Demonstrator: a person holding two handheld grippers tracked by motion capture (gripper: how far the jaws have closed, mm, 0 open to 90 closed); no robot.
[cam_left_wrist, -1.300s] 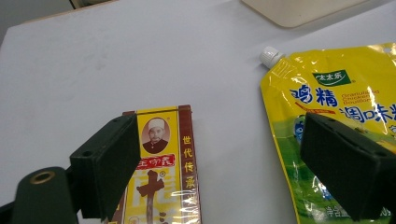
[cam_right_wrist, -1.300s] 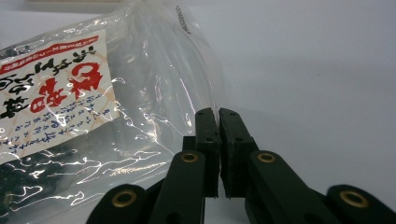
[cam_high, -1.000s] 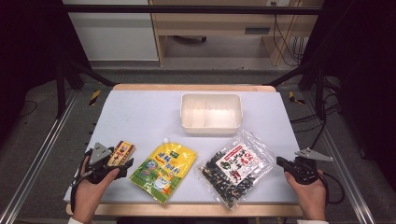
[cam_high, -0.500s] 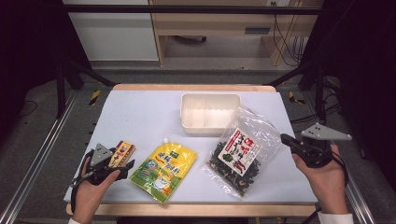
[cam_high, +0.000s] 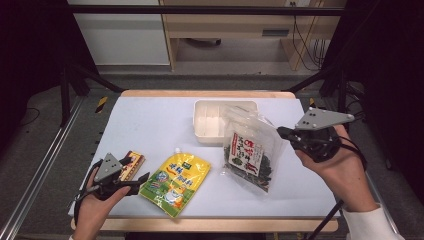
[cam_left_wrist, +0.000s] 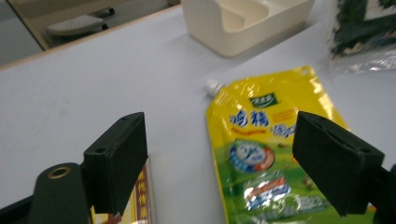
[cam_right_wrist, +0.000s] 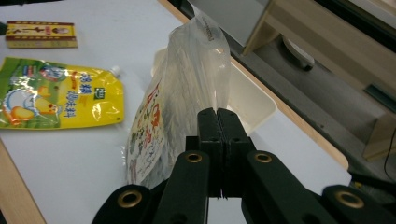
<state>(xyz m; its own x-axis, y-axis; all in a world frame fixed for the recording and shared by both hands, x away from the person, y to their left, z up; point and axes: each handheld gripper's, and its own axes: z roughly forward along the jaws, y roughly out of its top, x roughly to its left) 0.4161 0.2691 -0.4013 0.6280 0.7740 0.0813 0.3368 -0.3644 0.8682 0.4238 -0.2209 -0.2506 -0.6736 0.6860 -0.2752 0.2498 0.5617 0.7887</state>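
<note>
My right gripper (cam_high: 281, 132) (cam_right_wrist: 217, 116) is shut on the edge of a clear bag of dark snacks (cam_high: 247, 150) (cam_right_wrist: 187, 88) with a red and white label. The bag hangs tilted, its top over the white tray (cam_high: 205, 122) (cam_right_wrist: 252, 102) and its bottom near the table. A yellow spout pouch (cam_high: 175, 182) (cam_left_wrist: 261, 140) lies flat at the front middle. My left gripper (cam_high: 137, 172) (cam_left_wrist: 219, 140) stands open low over the table, its jaws either side of the pouch's left edge. A small brown and yellow box (cam_high: 131, 165) (cam_left_wrist: 142, 200) lies under its left jaw.
The tray is a shallow cream container with a divider, at the back middle of the white table top. Black frame rails run down both sides of the table. A wooden edge borders the table's front and back.
The right gripper has lifted the snack bag off the table and carried it back and up towards the tray. The left gripper, pouch and box have stayed put.
</note>
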